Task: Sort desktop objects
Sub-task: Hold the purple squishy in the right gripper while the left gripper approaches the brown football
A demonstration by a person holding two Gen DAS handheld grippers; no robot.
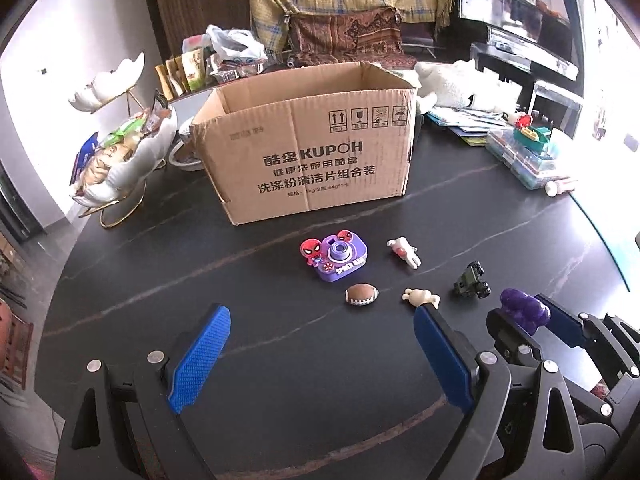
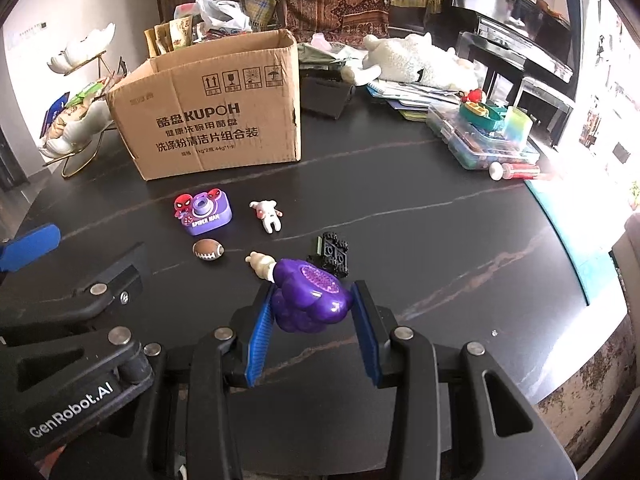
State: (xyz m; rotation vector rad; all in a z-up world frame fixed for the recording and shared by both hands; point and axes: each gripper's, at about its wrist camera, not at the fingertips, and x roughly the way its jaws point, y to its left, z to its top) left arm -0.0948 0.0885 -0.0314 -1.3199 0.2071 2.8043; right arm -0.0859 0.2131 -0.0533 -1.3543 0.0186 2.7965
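The right gripper (image 2: pixel 312 308) clamps a purple toy (image 2: pixel 310 298) at lower centre of the frame, lifted above the dark table (image 2: pixel 440 240). The left gripper (image 1: pixel 320 356) hangs spread and empty. Five toys, among them a camera toy (image 1: pixel 340 258) and football (image 1: pixel 361 294), await sorting before the open cardboard box (image 1: pixel 312 152).

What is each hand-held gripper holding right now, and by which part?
The right hand-held gripper clamps the purple toy across its two sides. The left hand-held gripper is open and holds nothing.
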